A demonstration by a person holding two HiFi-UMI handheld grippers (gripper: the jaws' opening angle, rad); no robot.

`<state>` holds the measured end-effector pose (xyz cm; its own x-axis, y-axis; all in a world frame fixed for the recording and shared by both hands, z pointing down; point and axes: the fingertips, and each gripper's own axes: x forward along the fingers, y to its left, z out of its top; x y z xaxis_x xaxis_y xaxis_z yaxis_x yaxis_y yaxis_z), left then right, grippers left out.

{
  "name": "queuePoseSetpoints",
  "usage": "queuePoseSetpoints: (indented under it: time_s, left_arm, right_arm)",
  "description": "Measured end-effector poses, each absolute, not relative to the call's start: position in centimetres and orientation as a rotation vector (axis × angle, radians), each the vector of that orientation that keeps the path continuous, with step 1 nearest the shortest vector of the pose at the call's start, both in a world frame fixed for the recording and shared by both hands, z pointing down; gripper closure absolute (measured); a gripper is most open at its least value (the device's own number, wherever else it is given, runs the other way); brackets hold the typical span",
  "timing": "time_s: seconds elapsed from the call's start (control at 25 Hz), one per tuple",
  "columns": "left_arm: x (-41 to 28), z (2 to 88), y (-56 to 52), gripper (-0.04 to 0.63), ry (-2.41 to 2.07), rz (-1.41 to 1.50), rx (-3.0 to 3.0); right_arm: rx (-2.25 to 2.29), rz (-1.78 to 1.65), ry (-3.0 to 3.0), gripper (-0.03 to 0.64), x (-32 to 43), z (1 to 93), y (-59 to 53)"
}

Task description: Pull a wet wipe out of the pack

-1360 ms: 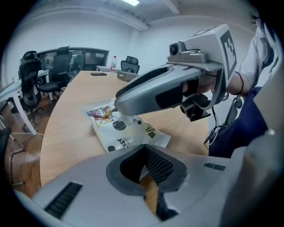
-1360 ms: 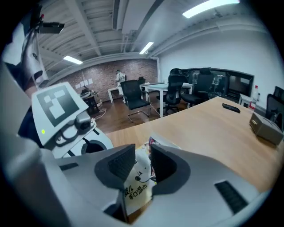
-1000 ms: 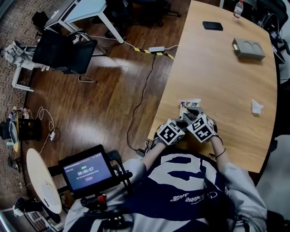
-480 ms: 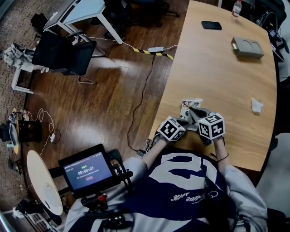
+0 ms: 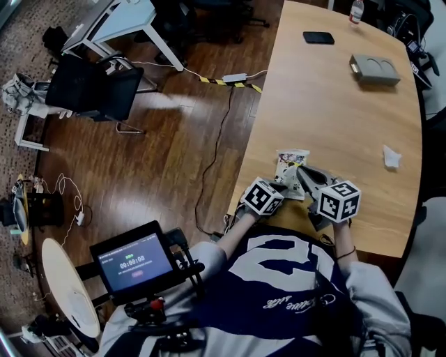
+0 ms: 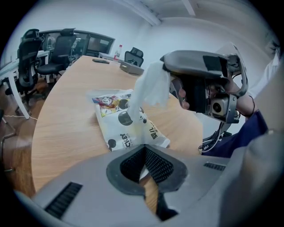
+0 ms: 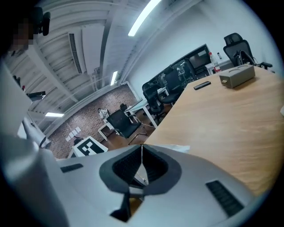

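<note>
The printed white wet wipe pack (image 5: 290, 166) lies on the wooden table (image 5: 334, 118) near its front edge. My left gripper (image 5: 277, 187) is shut on the pack's near edge (image 6: 133, 142) and pins it down. A white wipe (image 6: 151, 86) stands up out of the pack's top. My right gripper (image 6: 166, 67) has just been closing and is now shut on the wipe's upper end, lifted above the pack. In the right gripper view a thin white strip of wipe (image 7: 142, 156) shows between the closed jaws. From the head view the right gripper (image 5: 302, 170) points at the pack from the right.
Far across the table lie a black phone (image 5: 318, 38), a grey box (image 5: 374, 70) and a bottle (image 5: 356, 10). A crumpled white tissue (image 5: 392, 157) rests at the right edge. Left of the table are floor cables, a black chair (image 5: 94, 87) and a timer screen (image 5: 136, 263).
My right gripper has drawn back to the right from the pack and rolled over. The left gripper and the pack have stayed in place.
</note>
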<state>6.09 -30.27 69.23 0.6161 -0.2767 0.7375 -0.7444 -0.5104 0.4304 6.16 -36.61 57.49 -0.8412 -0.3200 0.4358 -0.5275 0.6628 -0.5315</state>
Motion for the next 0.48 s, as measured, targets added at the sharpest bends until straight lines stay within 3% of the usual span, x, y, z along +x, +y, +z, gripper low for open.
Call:
queuePoseSetpoints:
  time_s: [0.28, 0.48]
  left_arm:
    - [5.7, 68.2, -29.9, 0.594, -0.823, 0.753, 2.122]
    - [4.7, 65.9, -29.6, 0.594, -0.843, 0.566, 2.166]
  right_arm:
    - [0.867, 0.922, -2.602, 0.612, 8.2, 54.4, -36.8]
    - [0.991, 0.935, -2.570, 0.612, 9.5, 54.1, -35.2]
